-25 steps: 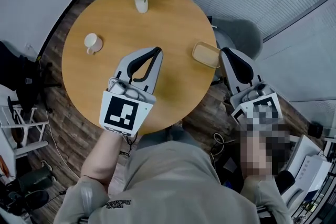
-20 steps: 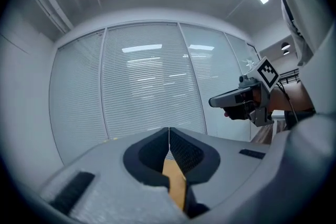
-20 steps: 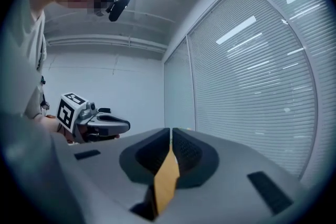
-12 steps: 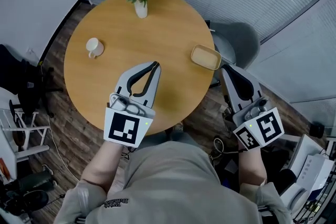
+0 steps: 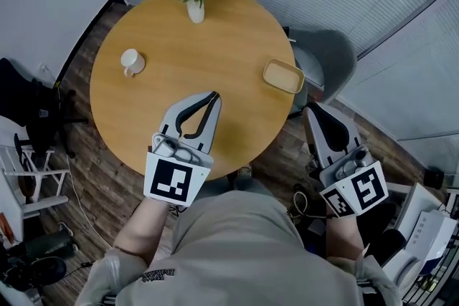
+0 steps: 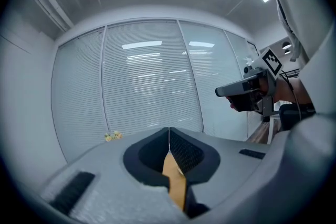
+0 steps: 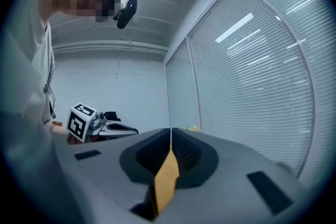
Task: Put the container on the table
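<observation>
Holding the left gripper (image 5: 215, 95) over the near half of the round wooden table (image 5: 215, 46), tips pressed together with nothing between them. In the left gripper view, seeing the two dark pads meet along one thin line. Holding the right gripper (image 5: 314, 108) off the table's right rim, above the wood-plank floor (image 5: 283, 145). Likewise pinched closed and empty, as read from the right gripper view.

Moving outward, just past the right gripper's tips, finding the shallow tan container (image 5: 282, 76) already resting flat on the tabletop. Sits close to the right edge, apart from both tools. Lies ahead and slightly left of the right gripper, and ahead and well to the right of the left one, so nearer the right-hand tool. Runs with its long axis slanting from far-left to near-right, roughly following the rim beside it. Judging from that, looks set down already, with little left but to draw clear. If a regrasp is wanted, would call for spreading the right jaws first and coming in across the short width.

Farther out, noting a grey chair (image 5: 330, 54) beyond the rim behind the container and a white mug (image 5: 131, 61) well off on the left side. At the far edge, a white vase of flowers (image 5: 195, 7), well apart from the container.
</observation>
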